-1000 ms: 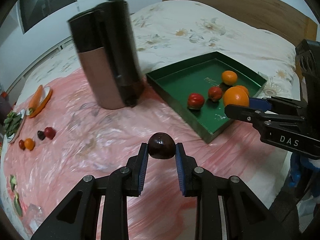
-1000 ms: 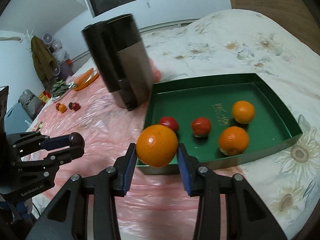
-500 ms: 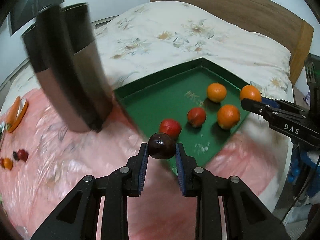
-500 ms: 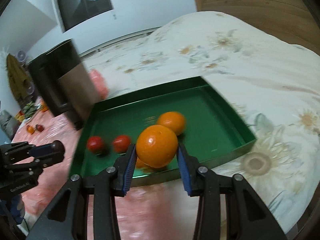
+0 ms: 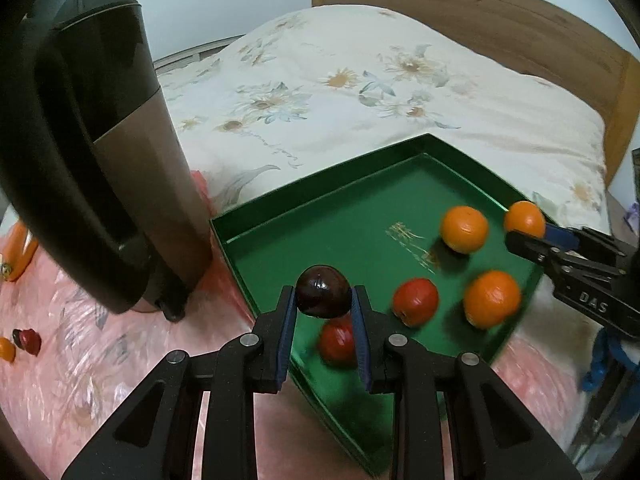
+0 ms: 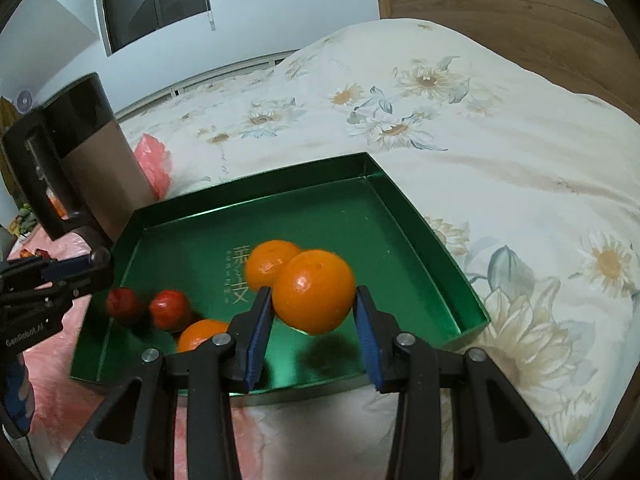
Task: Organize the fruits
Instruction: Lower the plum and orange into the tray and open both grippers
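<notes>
A green tray (image 5: 280, 216) (image 6: 412, 208) lies on the bed. It holds two oranges (image 5: 464, 229) (image 5: 492, 299) and two red fruits (image 5: 415, 302) (image 5: 338, 340). My left gripper (image 5: 323, 300) is shut on a dark plum (image 5: 323, 291), held above the tray's near left corner. My right gripper (image 6: 314, 304) is shut on an orange (image 6: 314, 297), held above the tray's front part. The right gripper also shows in the left wrist view (image 5: 528, 236) at the tray's right edge. The left gripper shows in the right wrist view (image 6: 94, 266) at the tray's left edge.
A tall black and bronze appliance (image 5: 104, 168) (image 6: 72, 160) stands on the pink plastic sheet (image 5: 80, 360) left of the tray. Small fruits (image 5: 26, 340) and a carrot (image 5: 18, 256) lie far left. A wooden headboard (image 5: 520, 28) is behind the floral bedding (image 6: 440, 112).
Both grippers have moved towards and over the tray, each still holding its fruit. The left gripper passed close by the appliance, and the right gripper came over the tray's front.
</notes>
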{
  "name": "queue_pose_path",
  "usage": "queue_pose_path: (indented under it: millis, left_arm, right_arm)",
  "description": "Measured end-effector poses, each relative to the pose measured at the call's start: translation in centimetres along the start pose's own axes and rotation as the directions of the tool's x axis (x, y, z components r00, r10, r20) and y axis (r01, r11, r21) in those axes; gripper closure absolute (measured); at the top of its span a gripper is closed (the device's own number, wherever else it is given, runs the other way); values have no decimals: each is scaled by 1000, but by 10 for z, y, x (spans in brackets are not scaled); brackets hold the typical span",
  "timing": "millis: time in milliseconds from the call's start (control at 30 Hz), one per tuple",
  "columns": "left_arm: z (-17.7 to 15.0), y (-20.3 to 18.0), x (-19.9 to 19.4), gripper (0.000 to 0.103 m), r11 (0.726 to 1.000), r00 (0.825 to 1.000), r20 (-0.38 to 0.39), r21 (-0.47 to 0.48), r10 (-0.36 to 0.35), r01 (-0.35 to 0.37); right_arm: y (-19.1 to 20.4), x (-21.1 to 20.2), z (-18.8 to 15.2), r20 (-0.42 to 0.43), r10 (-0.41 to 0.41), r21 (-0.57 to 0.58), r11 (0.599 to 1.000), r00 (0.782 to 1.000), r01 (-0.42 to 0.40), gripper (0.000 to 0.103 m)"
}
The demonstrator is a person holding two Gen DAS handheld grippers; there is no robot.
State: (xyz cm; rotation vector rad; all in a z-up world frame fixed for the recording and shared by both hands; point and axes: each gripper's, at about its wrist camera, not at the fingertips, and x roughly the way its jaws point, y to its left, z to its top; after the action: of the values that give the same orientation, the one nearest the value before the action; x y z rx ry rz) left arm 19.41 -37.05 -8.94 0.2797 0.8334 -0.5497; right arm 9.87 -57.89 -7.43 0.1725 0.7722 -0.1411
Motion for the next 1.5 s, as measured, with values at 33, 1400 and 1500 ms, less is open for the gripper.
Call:
queue_pose_path:
  millis: [33,1400,1500]
  left_arm:
    - [1,0,3,80,1000,1000,3,1,9,-9]
    - [2,-2,42,68,999,999,-28,21,45,-44]
    - [2,-1,38,55,998,998,-8,12,56,-56]
  right_arm:
    - [0,1,1,0,-4,-3,1000,1000,4,56]
    - [2,24,-1,-90,-69,-89,994,994,61,54]
    - [3,23,-1,-93,-76,-88,994,993,68,54]
